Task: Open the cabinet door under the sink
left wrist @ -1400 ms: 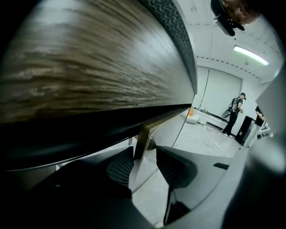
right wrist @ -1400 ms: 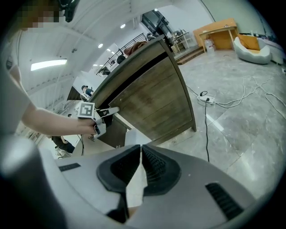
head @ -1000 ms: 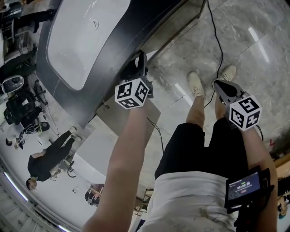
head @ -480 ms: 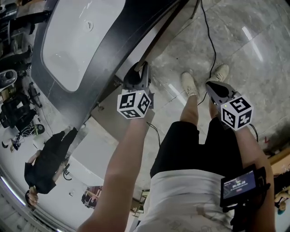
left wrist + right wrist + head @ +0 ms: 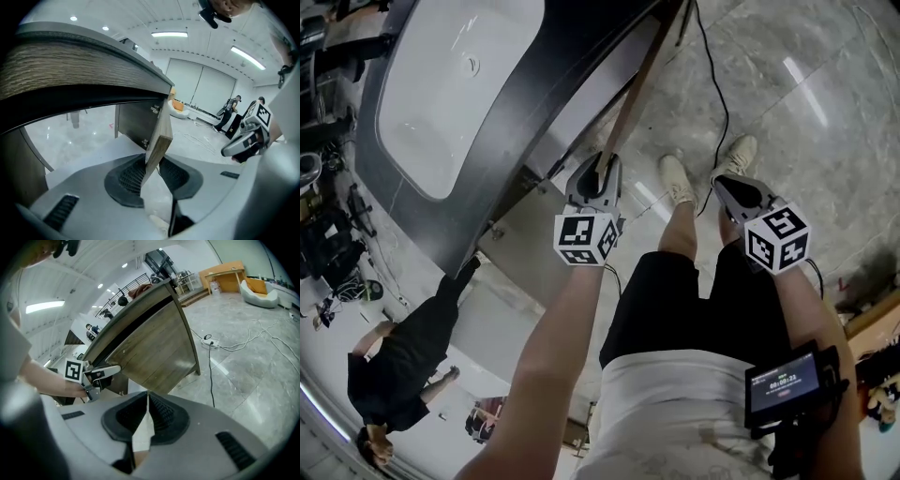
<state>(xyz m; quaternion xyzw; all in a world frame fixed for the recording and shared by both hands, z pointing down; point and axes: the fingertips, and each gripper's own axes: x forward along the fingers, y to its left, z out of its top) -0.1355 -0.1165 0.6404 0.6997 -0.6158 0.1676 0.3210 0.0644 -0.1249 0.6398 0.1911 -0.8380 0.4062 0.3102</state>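
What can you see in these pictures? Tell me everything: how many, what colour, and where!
sink: one, white, set into the counter, top left of the head view
counter: one, dark grey, around the sink
cabinet door: one, wood brown, swung open below the counter
cable: one, black, lying on the floor
floor: one, grey marble, under everything
bystander: one, dressed in black, lower left of the head view
shoes: two, pale, on the person's feet
wrist screen: one, black, on the right forearm
left tool: one, grey, jaws closing with the cabinet door's edge between them
right tool: one, grey, shut and empty, held above the right leg
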